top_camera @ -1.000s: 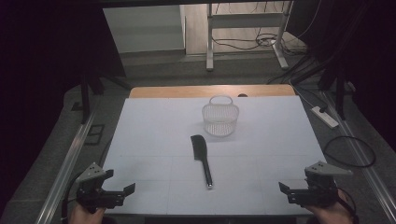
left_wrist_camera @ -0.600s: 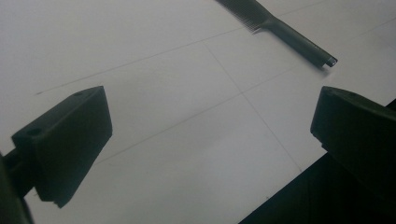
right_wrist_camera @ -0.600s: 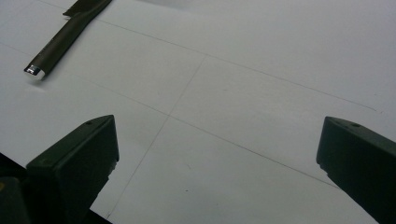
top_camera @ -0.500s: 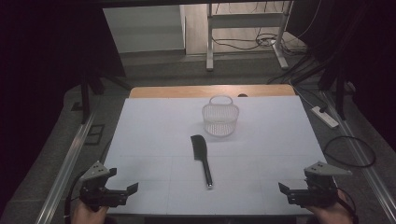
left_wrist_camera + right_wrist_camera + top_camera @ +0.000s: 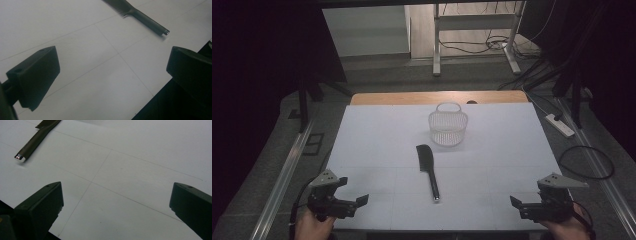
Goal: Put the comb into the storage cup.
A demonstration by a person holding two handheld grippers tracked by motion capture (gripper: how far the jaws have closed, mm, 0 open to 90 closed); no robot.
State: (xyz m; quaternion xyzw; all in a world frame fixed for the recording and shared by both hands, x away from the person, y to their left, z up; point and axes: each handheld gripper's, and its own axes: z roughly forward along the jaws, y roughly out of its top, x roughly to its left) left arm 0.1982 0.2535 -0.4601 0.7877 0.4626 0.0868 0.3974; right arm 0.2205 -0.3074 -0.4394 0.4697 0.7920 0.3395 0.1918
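A black knife [image 5: 427,169] lies flat in the middle of the white table top [image 5: 377,140], blade away from me and handle toward me. Just beyond its blade stands a small white mesh basket [image 5: 448,127] with a loop handle. My left gripper [image 5: 357,205] hovers open at the near left corner, nothing between its jaws. My right gripper [image 5: 518,206] is open at the near right corner, also holding nothing. The knife's handle [image 5: 147,21] shows ahead of the left gripper [image 5: 112,75], and the knife's handle [image 5: 35,141] lies far left of the right gripper [image 5: 115,205].
A wooden strip [image 5: 437,97] borders the table's far edge. Metal rails [image 5: 282,175] run along the floor on both sides. A power strip [image 5: 562,125] and a looped cable [image 5: 587,162] lie on the floor at right. A white frame [image 5: 472,30] stands beyond the table.
My left gripper has shifted a little to the right, over the table's near left corner. The right gripper, knife and basket have stayed put.
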